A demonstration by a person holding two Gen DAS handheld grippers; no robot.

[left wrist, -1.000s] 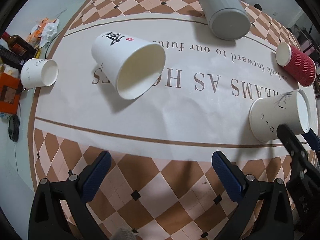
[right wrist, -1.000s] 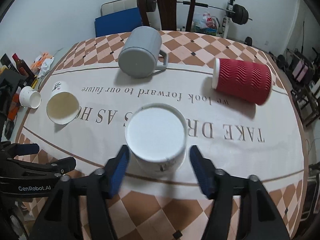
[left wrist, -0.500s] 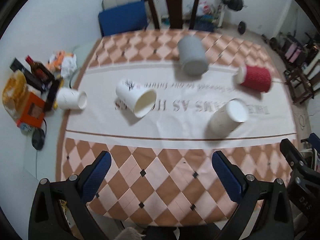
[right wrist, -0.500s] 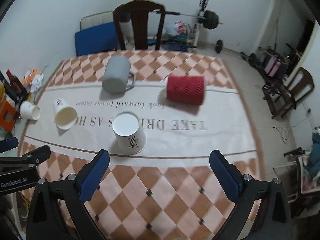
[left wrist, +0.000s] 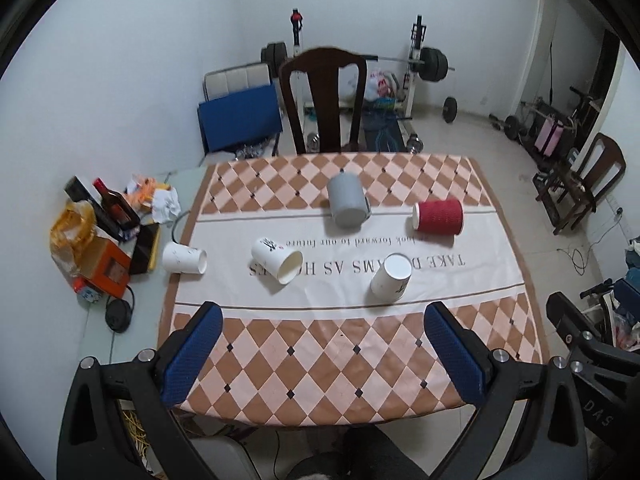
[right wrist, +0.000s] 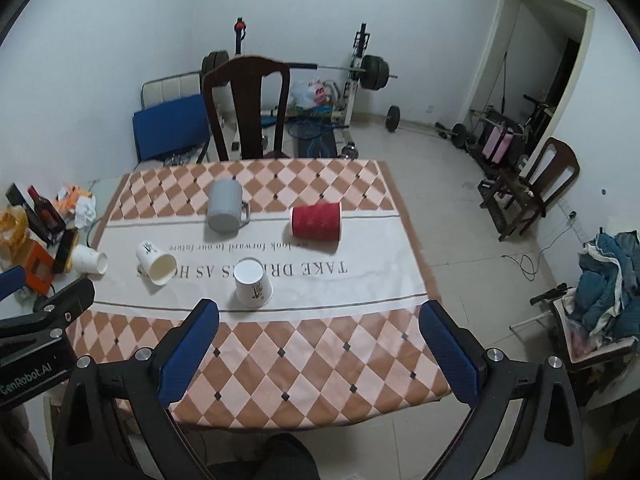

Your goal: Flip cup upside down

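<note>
A white paper cup [left wrist: 391, 282] [right wrist: 253, 284] stands upside down, base up, on the white band of the tablecloth. My left gripper [left wrist: 324, 354] is open and empty, held high and well back from the table's near edge. My right gripper [right wrist: 318, 352] is open and empty too, also high above the near edge. A second white paper cup [left wrist: 277, 266] [right wrist: 156, 267] lies on its side to the left, mouth toward me. A red ribbed cup [left wrist: 438, 217] [right wrist: 316, 221] and a grey mug [left wrist: 346, 204] [right wrist: 225, 211] lie on their sides farther back.
A small white cup [left wrist: 184, 258] [right wrist: 89, 259] lies at the table's left edge beside boxes, a bottle [left wrist: 113, 207] and bags on a side surface. A dark wooden chair [left wrist: 323, 100] stands behind the table [left wrist: 320, 360]. Gym gear lines the far wall. Another chair [right wrist: 532, 188] stands right.
My right gripper let go of the white cup, now standing upside down. Both grippers pulled up and back from the table, so the whole room shows.
</note>
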